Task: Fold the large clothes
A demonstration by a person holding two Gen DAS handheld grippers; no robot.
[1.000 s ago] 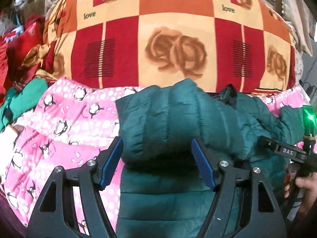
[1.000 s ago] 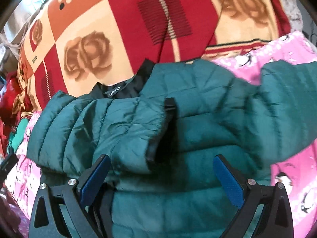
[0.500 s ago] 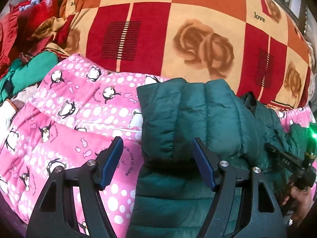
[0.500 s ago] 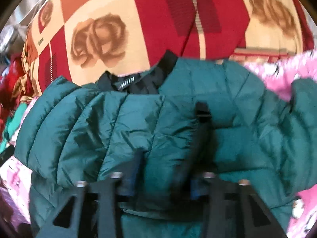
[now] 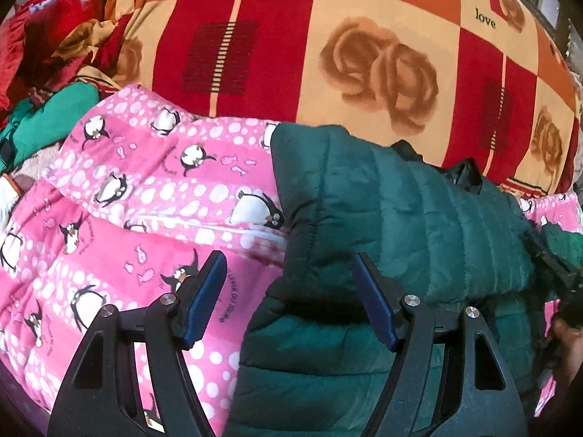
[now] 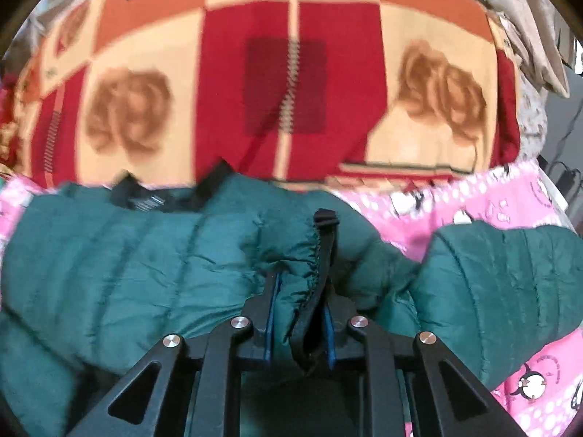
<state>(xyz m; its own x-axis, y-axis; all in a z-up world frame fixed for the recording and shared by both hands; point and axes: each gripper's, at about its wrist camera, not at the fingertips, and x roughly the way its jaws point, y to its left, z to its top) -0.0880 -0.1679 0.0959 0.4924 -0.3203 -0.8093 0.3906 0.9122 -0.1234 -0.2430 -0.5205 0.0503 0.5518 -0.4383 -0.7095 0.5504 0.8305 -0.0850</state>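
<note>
Jacket, puffy and green, lies on a pink penguin blanket; the left claw hangs wide over its folded edge. Right view: right claw has just closed onto the elastic cuff, a firm hold on soft, light, slippery quilting.

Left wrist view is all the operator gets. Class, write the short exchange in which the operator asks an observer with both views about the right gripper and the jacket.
Operator: Is the right gripper holding anything?
Observer: Yes. The right gripper has just closed on a cuff of the green jacket.
Operator: Where is the other sleeve?
Observer: The other sleeve lies on the pink blanket, to the right of that grip.
</note>
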